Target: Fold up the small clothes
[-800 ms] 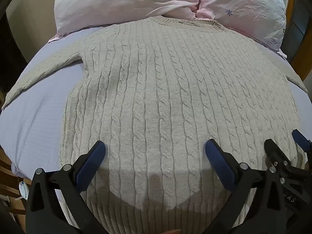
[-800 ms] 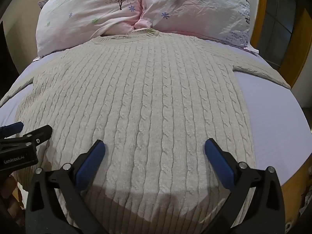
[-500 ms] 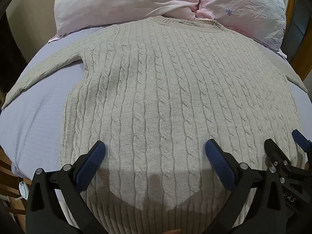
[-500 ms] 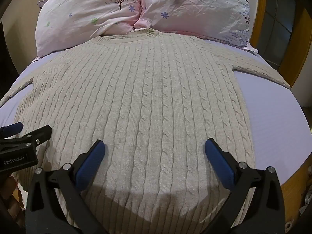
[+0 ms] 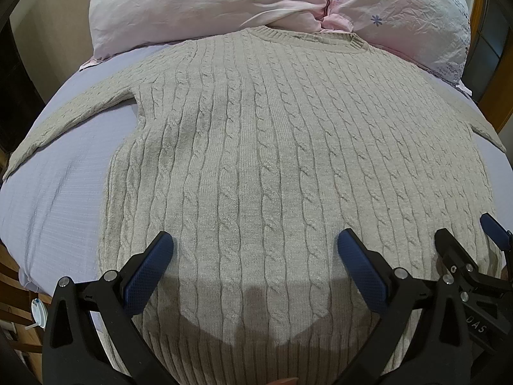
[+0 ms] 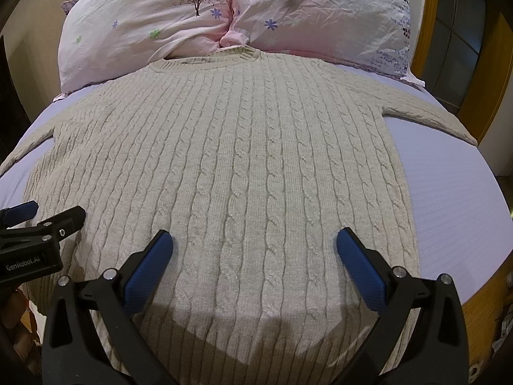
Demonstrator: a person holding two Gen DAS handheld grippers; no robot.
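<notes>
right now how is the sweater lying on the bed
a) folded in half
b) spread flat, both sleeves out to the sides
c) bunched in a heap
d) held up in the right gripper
b: the sweater lies flat on the bed sheet, a sleeve out each side, and the right gripper hangs open above it.

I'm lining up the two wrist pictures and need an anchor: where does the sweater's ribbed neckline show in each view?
Left wrist view: the sweater's ribbed neckline lies at top centre, slightly right of the middle, just below the pillows.
Right wrist view: the ribbed neckline lies at top, left of the middle.
Shared landmark: the seam where the two pink pillows meet, right above the neckline.
</notes>
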